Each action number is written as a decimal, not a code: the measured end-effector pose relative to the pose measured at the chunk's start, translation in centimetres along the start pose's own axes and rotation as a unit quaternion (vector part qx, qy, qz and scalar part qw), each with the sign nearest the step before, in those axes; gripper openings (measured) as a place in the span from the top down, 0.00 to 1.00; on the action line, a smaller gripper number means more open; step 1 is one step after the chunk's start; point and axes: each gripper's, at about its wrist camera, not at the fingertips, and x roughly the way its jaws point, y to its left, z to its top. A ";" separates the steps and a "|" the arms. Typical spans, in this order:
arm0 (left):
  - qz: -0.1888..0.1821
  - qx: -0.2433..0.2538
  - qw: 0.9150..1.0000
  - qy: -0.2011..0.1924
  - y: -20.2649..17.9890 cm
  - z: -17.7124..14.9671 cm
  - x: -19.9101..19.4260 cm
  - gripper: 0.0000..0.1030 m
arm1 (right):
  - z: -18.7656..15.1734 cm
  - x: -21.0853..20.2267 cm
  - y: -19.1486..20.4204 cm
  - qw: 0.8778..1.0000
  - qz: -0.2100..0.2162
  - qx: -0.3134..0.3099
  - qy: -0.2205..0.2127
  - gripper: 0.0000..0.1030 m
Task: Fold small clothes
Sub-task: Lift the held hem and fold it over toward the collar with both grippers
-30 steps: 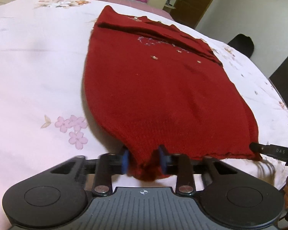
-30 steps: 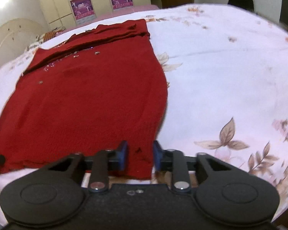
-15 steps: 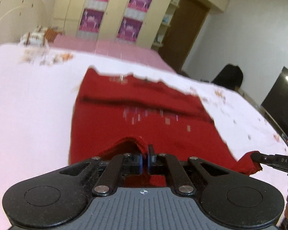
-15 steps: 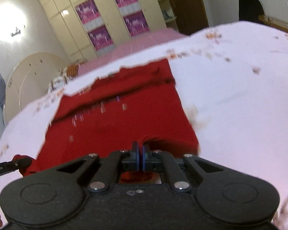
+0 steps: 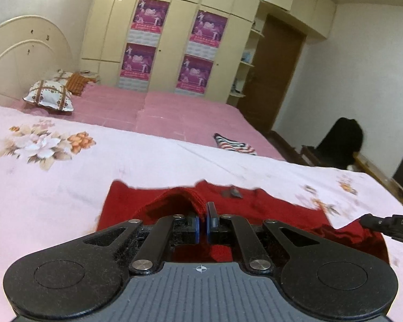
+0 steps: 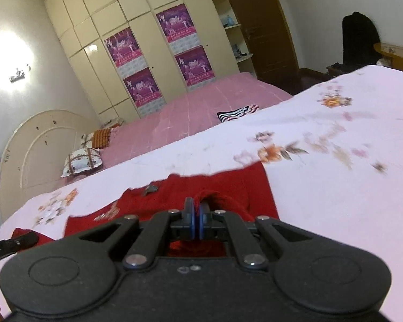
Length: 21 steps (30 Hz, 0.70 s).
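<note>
Left gripper (image 5: 203, 221) pinched closed on red knit hem (image 5: 193, 201), raised above bed level. Right gripper (image 6: 195, 221) likewise clamped on red knit hem, lifted, tilted. Both pointing forward, side by side, well apart.

One red knitted garment (image 5: 137, 201) lies on the bed (image 5: 53, 187), with two claws: the left claw (image 5: 202, 221) and right claw (image 6: 195, 221). Beyond the garment: four purple posters (image 5: 149, 14), two pillows (image 5: 49, 96), one striped cloth (image 5: 235, 145).
</note>
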 end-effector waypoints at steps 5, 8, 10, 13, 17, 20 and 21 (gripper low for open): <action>0.021 -0.017 0.999 0.027 0.7 1.8 6.0 0.96 | 1.7 5.0 -0.6 1.000 -0.011 0.000 0.013 0.96; 0.040 -0.020 0.998 0.047 1.1 2.0 9.1 0.95 | 2.3 7.9 -1.6 0.999 -0.023 0.011 0.029 0.96; 0.052 -0.012 0.997 0.061 0.9 1.8 10.8 0.95 | 2.2 9.3 -1.7 0.999 -0.032 0.003 0.036 0.96; 0.084 -0.003 0.994 0.076 0.9 1.7 12.7 0.95 | 2.1 11.5 -1.7 0.997 -0.047 -0.007 0.060 0.95; 0.119 0.005 0.989 0.088 1.5 2.3 13.7 0.95 | 2.5 12.3 -2.2 0.996 -0.078 0.004 0.044 0.62; 0.118 0.003 0.989 0.086 1.8 2.5 12.5 0.95 | 2.8 11.9 -2.4 0.996 -0.079 -0.003 0.040 0.64; 0.117 0.000 0.990 0.085 1.9 2.6 12.0 0.95 | 2.8 11.3 -2.2 0.996 -0.087 -0.014 0.028 0.64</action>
